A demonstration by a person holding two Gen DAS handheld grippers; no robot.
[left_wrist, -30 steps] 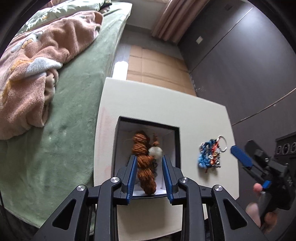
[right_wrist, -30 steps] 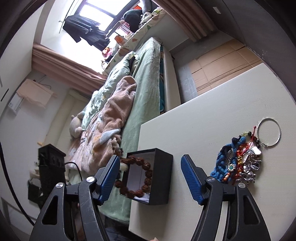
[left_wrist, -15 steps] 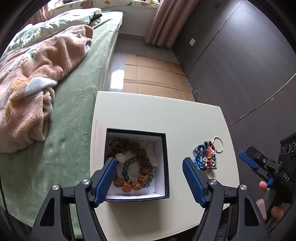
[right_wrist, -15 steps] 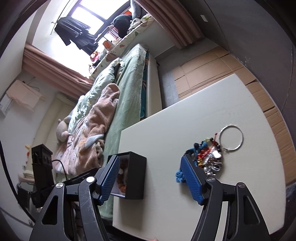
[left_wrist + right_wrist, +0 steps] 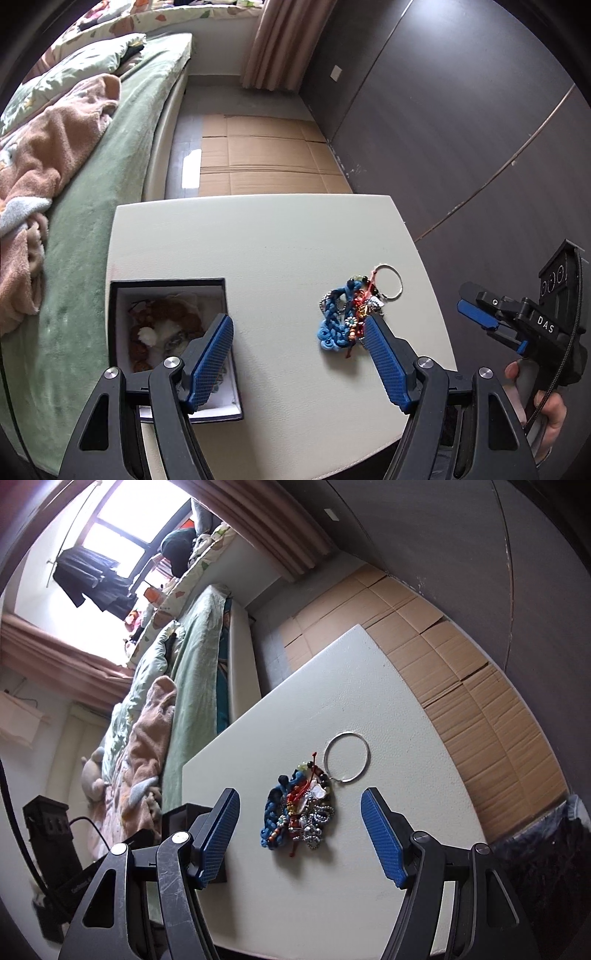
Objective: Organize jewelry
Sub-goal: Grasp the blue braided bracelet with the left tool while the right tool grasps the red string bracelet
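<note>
- Left gripper (image 5: 299,360) nearest in its own view, blue pads spread wide, nothing between them, hovering above the near part of the white table (image 5: 258,243).
- Left pad overlapping the right wall of the black box (image 5: 168,286); right pad tip just at the near edge of the jewelry pile (image 5: 351,319).
- Inside the box, on a white lining: a brown bead bracelet (image 5: 166,314) with a white bead, plus a darker strand partly hidden behind the pad.
- Jewelry pile loose on the table, right of the box and well apart from it: blue braided cord, red and multicoloured beads, silver chain, a silver ring (image 5: 388,282) at the far side.
- Right gripper (image 5: 299,836) likewise wide open and empty, the same jewelry pile (image 5: 299,812) lying on the table just beyond and between its pads, not touched.
- Same gripper seen from the left wrist camera at the table's right edge (image 5: 476,315), held by a hand (image 5: 543,402).
- Box corner (image 5: 177,814) barely visible behind the left pad in the right wrist view.
- Beyond the table: flattened cardboard (image 5: 258,158) on the floor, a green-covered bed (image 5: 122,147) with a pink blanket (image 5: 44,155) to the left, dark wall panels to the right, curtain (image 5: 284,44) farthest back.
</note>
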